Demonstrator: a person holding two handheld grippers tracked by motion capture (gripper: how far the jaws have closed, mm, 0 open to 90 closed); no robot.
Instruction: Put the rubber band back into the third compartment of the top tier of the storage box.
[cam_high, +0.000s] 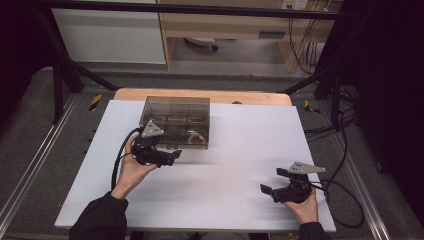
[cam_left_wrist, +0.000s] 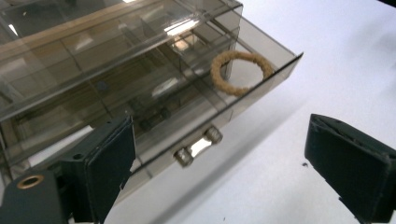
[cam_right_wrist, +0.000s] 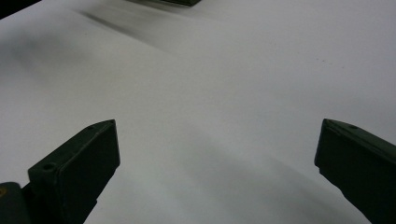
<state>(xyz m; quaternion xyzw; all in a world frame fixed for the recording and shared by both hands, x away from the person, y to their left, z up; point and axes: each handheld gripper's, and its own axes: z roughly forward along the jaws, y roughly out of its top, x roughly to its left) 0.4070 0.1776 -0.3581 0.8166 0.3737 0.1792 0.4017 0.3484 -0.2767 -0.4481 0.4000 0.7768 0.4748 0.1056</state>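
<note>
A smoky clear plastic box (cam_high: 175, 120) with several compartments stands at the back middle of the white table (cam_high: 240, 150). Its low drawer (cam_left_wrist: 261, 79) stands pulled out a little, and a tan ring (cam_left_wrist: 241, 72) lies in its end compartment; the ring (cam_high: 196, 136) is also visible from above. A small metal handle (cam_left_wrist: 198, 147) sits on the drawer front. My left gripper (cam_high: 173, 154) hovers just in front of the box, open, its jaws either side of the handle and apart from it (cam_left_wrist: 219, 140). My right gripper (cam_high: 273, 181) is open over bare table at the front right (cam_right_wrist: 217, 140).
A wooden board edge (cam_high: 200, 95) runs behind the white sheet. Black cables (cam_high: 345, 200) trail off the table's right side. Black frame posts (cam_high: 57, 85) stand at the back corners. Metal rails (cam_high: 30, 165) flank the table.
</note>
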